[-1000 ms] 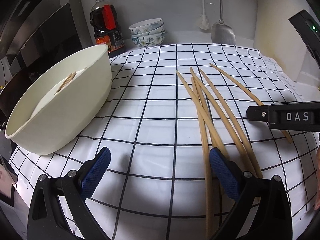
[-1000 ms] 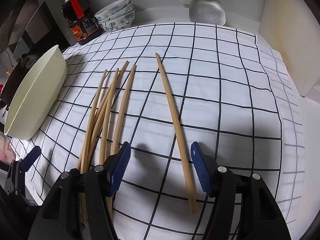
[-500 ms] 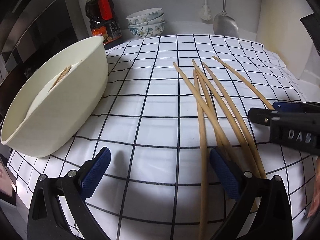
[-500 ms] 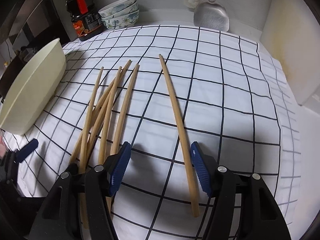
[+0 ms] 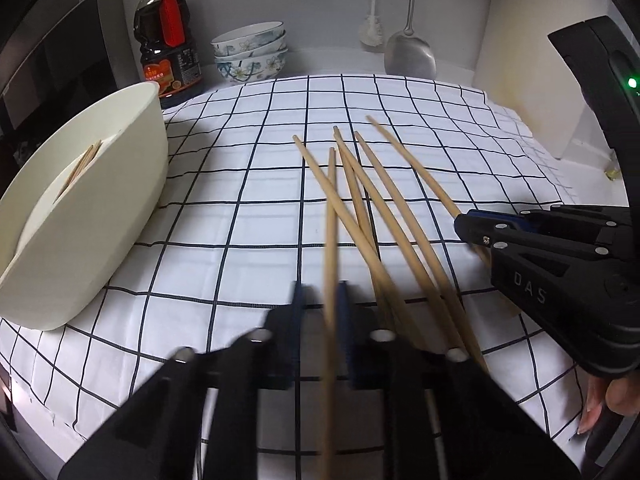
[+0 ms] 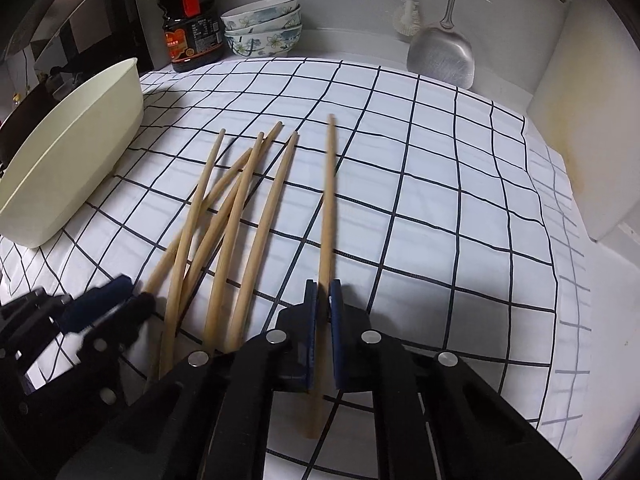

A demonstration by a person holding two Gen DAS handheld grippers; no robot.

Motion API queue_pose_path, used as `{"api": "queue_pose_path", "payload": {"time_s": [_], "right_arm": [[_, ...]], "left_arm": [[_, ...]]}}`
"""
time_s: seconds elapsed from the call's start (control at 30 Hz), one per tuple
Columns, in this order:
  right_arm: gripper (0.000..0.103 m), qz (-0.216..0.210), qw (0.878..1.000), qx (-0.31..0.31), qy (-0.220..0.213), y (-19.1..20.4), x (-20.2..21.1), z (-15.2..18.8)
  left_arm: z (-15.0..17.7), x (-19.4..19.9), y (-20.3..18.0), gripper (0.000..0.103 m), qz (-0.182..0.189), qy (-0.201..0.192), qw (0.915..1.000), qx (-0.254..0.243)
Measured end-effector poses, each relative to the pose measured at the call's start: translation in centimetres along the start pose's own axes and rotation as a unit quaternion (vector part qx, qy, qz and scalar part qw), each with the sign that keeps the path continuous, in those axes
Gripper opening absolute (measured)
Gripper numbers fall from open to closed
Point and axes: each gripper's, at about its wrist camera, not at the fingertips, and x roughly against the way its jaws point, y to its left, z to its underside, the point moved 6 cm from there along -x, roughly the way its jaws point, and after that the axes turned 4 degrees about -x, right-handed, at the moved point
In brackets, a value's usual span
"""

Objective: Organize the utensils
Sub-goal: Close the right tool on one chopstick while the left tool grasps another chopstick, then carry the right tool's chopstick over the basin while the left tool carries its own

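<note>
Several wooden chopsticks [image 5: 372, 200] lie on a white checked cloth [image 5: 240, 184]. My left gripper [image 5: 325, 300] is shut on one chopstick [image 5: 330, 232] at its near end. My right gripper [image 6: 323, 300] is shut on the rightmost chopstick [image 6: 328, 200]. The other chopsticks [image 6: 236, 216] lie fanned to the left of it. A cream oval bowl [image 5: 80, 216] at the left holds a few chopsticks [image 5: 78, 170]. The right gripper also shows in the left wrist view [image 5: 464, 226], and the left gripper in the right wrist view [image 6: 116, 300].
A dark sauce bottle [image 5: 170, 40], stacked floral bowls [image 5: 250, 56], a metal spatula [image 5: 410, 52] and a brush [image 5: 372, 28] stand at the back wall. A cream wall panel [image 5: 516, 60] bounds the right side. The bowl also shows in the right wrist view [image 6: 68, 160].
Both grippers went from open to shut, each closing on a chopstick. The left gripper shifted right onto its chopstick.
</note>
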Motion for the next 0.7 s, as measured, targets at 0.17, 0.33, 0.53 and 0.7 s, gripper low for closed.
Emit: {"api": "queue_pose_path", "payload": {"time_s": [0.17,0.33,0.53,0.7], "right_arm": [[0.006,0.0,1.0,-0.013,-0.005,-0.4,0.0,-0.2],[0.006,-0.006,1.0,-0.023,-0.017,-0.7,0.6,-0.5],[0.006,-0.009,0.999,-0.034,-0.027,-1.0,1.2,-0.9],[0.006,-0.017,0.998,-0.053,-0.04,-1.6,2.0,-1.3]], "left_arm": [[-0.1,0.0,0.4,0.008,0.004,-0.002,1.0,0.003],[-1.1,0.9,0.9,0.008,0.004,-0.018,0.9998,0.006],[-2.9,1.8,1.6,0.008,0.0,-0.034,0.9994,0.011],[-3.6,2.8,2.6,0.008,0.004,-0.045,0.9987,0.022]]}}
